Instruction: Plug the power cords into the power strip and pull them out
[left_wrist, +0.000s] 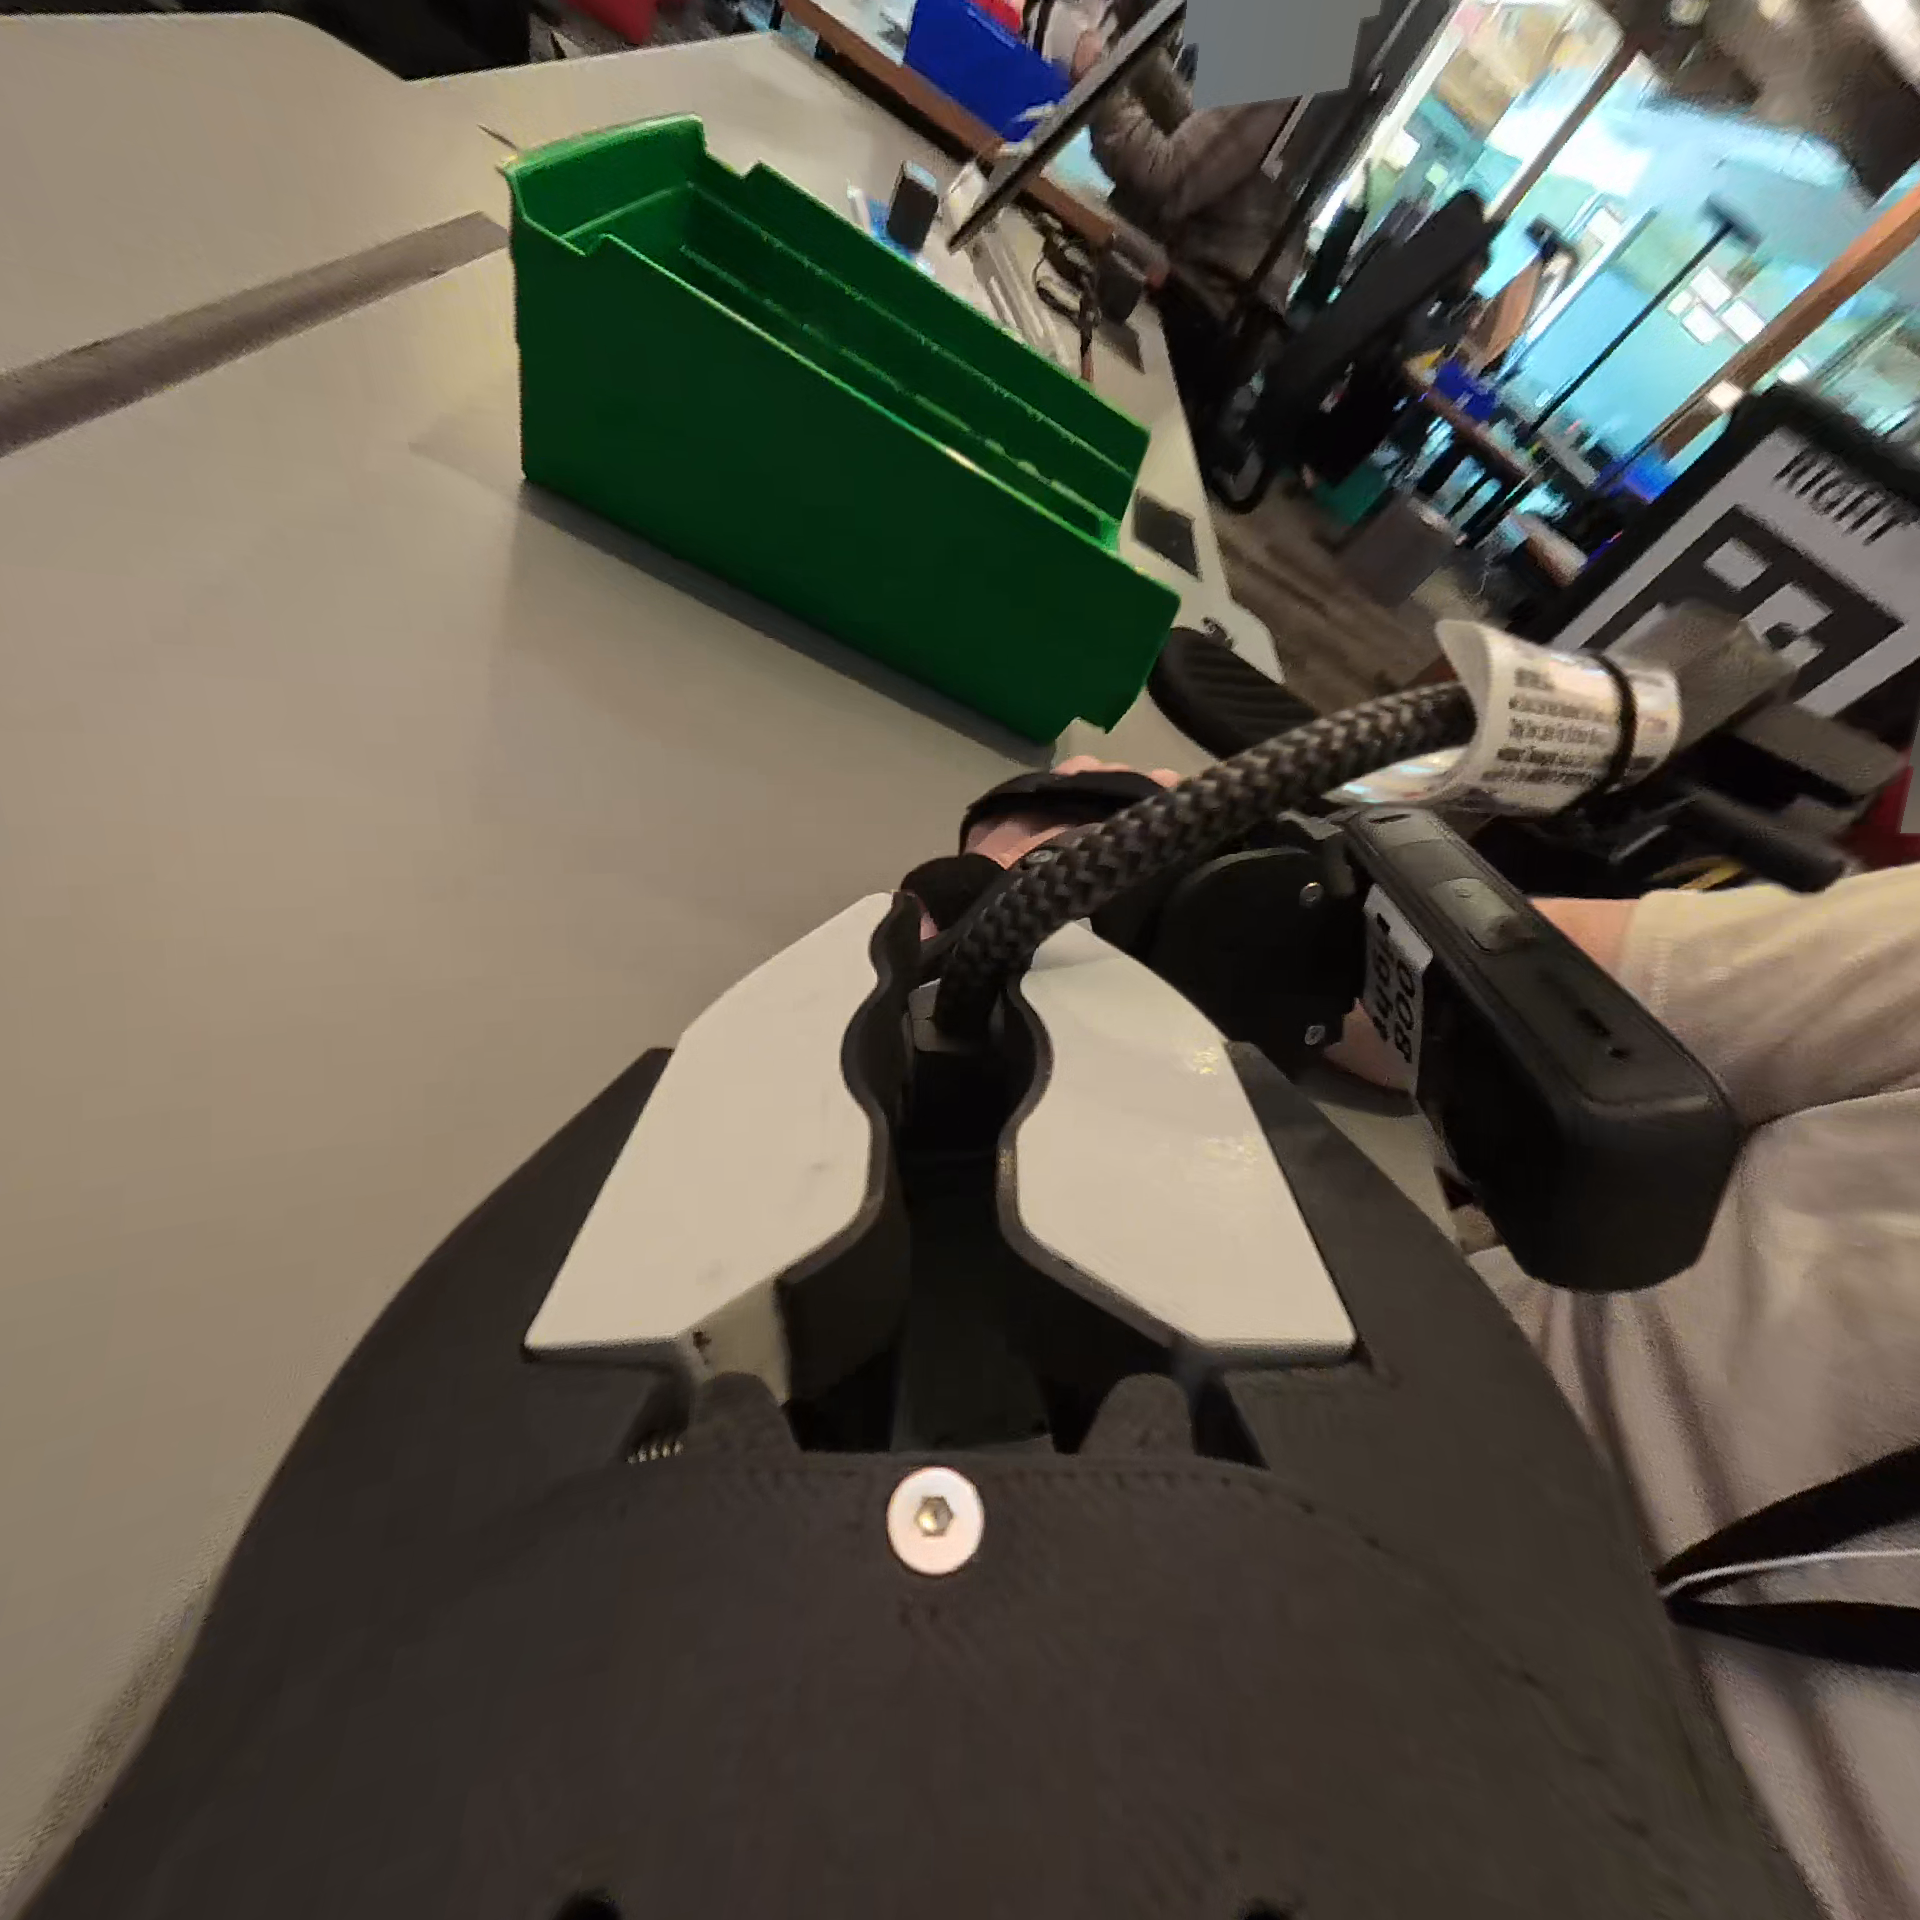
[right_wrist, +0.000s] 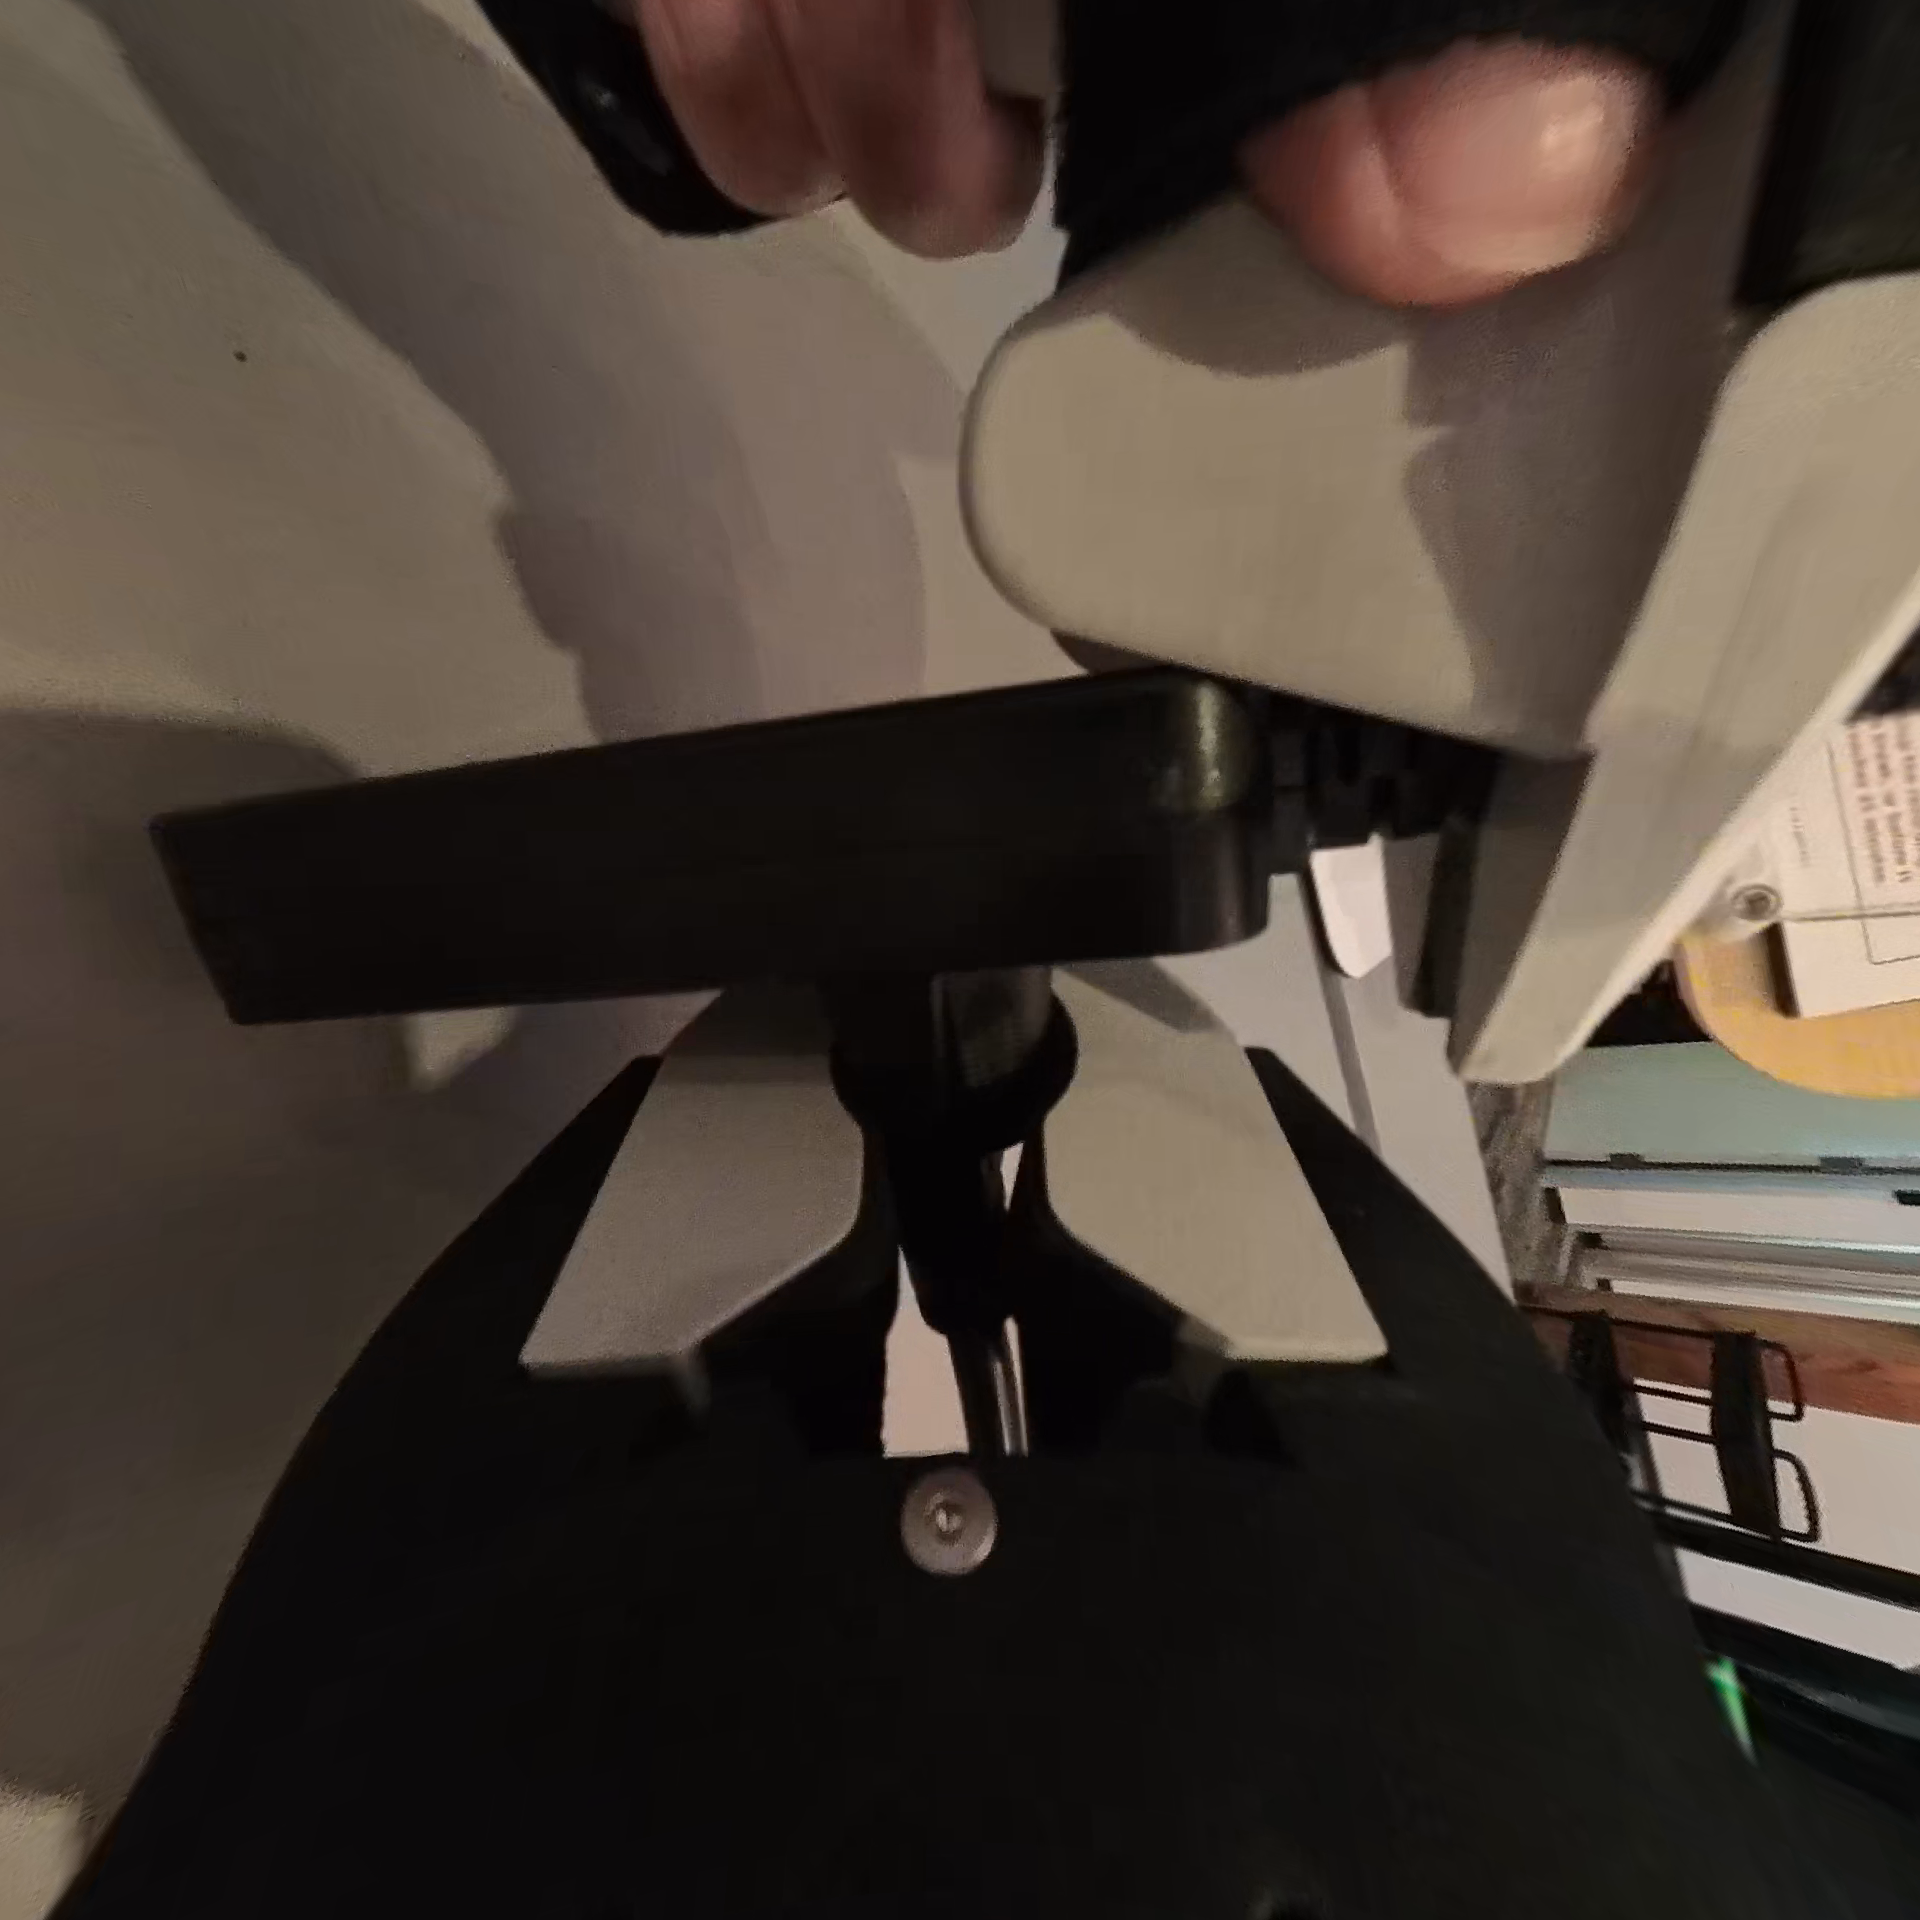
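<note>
Black braided cord (left_wrist: 1195, 821), bright green bin (left_wrist: 810, 457), pale grey table (left_wrist: 312, 779), black power strip (right_wrist: 707, 831).

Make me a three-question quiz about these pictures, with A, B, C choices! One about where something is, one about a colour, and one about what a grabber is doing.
1. Where does the green bin stand?
A) on the floor
B) on the grey table
C) inside a gripper

2. What colour is the power strip?
A) red
B) white
C) black

3. What is the right gripper doing?
A) hanging wide open
B) shut on a plug
C) holding the bin

Answers:
1 B: its base rests on the tabletop.
2 C: the long bar is dark all over.
3 B: its jaws pinch the plug right against the strip.
</note>
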